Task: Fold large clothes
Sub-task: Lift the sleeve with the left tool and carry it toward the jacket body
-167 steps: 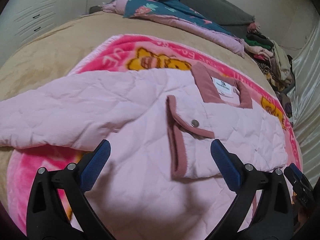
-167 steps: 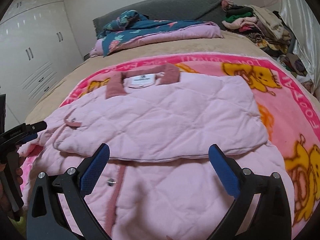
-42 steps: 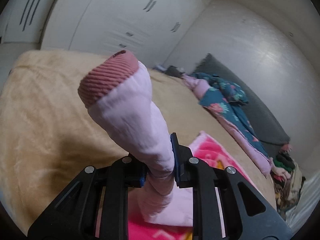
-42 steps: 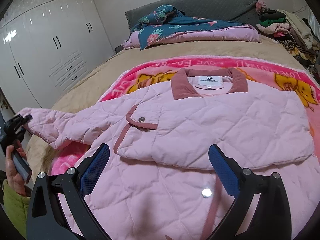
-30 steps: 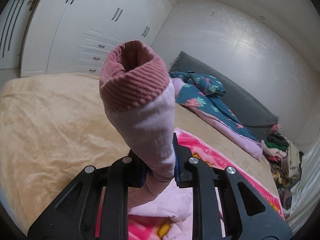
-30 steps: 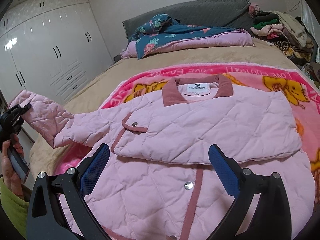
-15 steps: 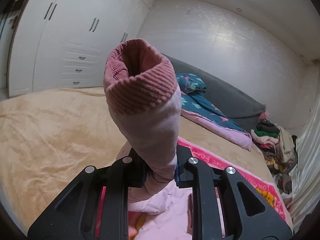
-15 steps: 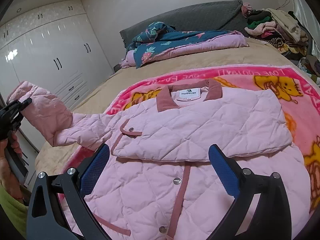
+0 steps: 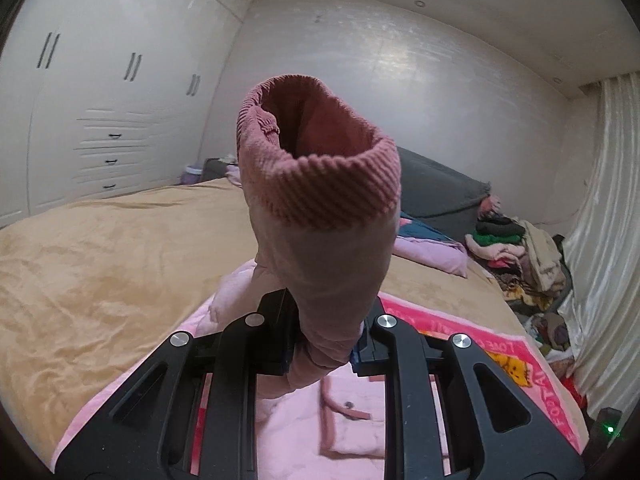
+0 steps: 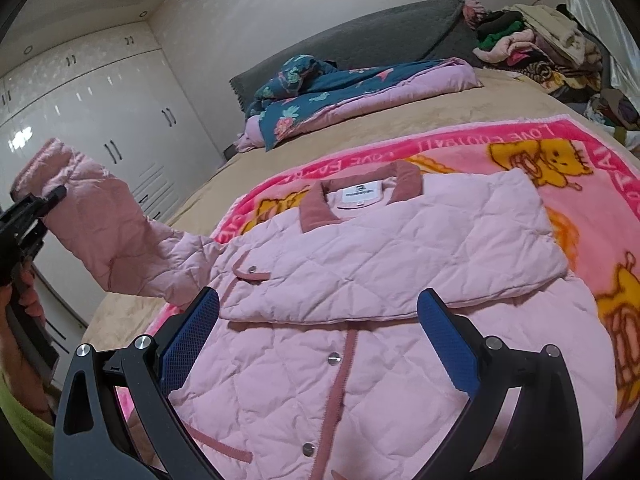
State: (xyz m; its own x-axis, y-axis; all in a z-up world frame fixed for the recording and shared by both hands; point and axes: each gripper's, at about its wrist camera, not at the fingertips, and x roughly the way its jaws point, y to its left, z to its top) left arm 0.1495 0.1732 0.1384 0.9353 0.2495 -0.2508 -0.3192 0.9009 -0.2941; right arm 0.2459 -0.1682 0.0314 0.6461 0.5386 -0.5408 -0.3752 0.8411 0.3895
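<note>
left tool (image 9: pixel 322 354) pinched tight on the one sleeve (image 9: pixel 320 248) just below its ribbed cuff, lifted off the bed (image 9: pixel 100 264) at far left. right tool (image 10: pixel 318 344) spread wide, gripping nothing, hovering over one pink quilted jacket (image 10: pixel 360 280) lying on one pink cartoon blanket (image 10: pixel 580 152). four snaps visible.

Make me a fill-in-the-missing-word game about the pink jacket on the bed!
1. The left gripper is shut on the jacket's ____.
2. The right gripper hovers over the pink jacket with its jaws ____.
3. The jacket lies on a pink cartoon ____.
4. The sleeve's ribbed cuff is a ____ pink than the quilted fabric.

Missing words: sleeve; open; blanket; darker
</note>
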